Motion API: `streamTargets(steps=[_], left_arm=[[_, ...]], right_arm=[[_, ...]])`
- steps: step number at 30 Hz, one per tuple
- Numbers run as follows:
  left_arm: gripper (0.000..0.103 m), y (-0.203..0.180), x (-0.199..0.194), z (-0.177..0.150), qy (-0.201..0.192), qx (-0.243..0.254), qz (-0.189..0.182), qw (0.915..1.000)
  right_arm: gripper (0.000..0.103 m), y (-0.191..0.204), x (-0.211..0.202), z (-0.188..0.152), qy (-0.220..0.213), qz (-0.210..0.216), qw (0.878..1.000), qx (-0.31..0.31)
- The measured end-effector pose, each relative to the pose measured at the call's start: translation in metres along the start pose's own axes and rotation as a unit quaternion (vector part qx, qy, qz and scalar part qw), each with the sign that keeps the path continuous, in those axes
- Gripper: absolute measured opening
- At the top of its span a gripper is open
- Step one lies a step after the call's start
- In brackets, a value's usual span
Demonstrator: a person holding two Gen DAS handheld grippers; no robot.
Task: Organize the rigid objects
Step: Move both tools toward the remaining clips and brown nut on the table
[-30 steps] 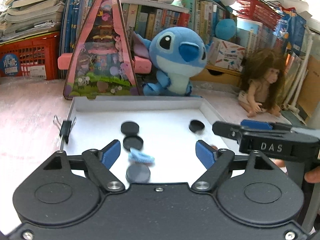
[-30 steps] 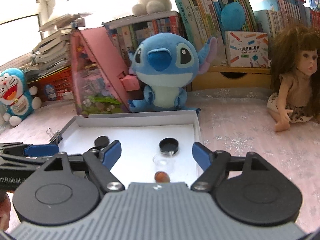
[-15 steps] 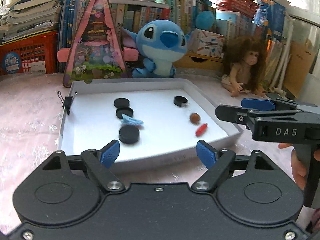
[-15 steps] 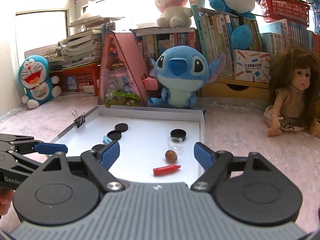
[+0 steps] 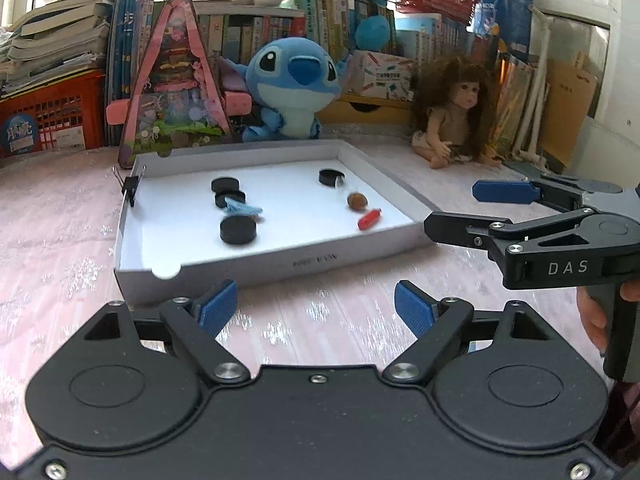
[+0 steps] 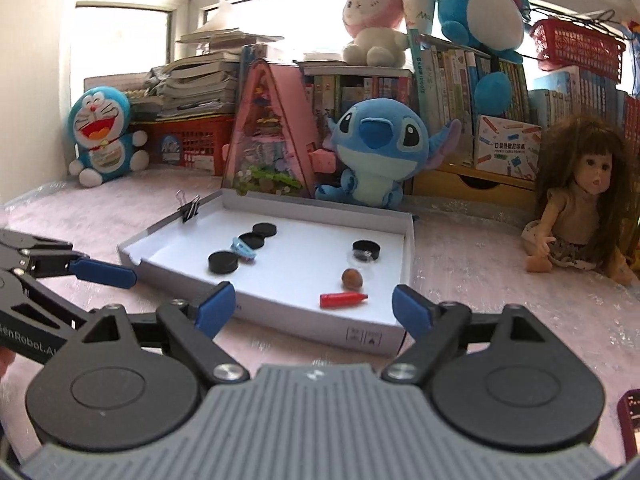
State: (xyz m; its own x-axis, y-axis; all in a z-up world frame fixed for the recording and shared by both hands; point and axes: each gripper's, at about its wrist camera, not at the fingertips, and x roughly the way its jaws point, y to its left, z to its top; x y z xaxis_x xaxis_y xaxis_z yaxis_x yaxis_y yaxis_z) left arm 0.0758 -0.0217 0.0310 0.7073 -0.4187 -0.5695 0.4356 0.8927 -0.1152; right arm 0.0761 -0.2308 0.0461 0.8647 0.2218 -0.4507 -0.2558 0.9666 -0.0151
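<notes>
Left wrist view: the left claw hangs over the pink worktop just short of the white tray, fingers apart and empty. The tray holds four black discs, one nearest, a blue clip, a brown nut and a red crayon.

Right wrist view: the right claw is likewise spread and empty near the tray's front corner. The crayon lies beside the nut; a binder clip grips the left wall.
</notes>
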Motion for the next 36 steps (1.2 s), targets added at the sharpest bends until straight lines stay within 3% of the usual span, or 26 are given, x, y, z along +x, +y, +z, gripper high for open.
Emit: streamTargets(steps=[16,36], left_arm=[[0.084,-0.004,-0.025,-0.04,0.014,0.028,-0.006,0.9995],[0.059,-0.015,-0.019,-0.051,0.017,0.047,-0.028,0.9984]], right_arm=[[0.094,0.029,-0.032,-0.04,0.003,0.014,0.998,-0.066],[0.094,0.038,-0.045,-0.071,0.039,0.049,0.996,-0.059]])
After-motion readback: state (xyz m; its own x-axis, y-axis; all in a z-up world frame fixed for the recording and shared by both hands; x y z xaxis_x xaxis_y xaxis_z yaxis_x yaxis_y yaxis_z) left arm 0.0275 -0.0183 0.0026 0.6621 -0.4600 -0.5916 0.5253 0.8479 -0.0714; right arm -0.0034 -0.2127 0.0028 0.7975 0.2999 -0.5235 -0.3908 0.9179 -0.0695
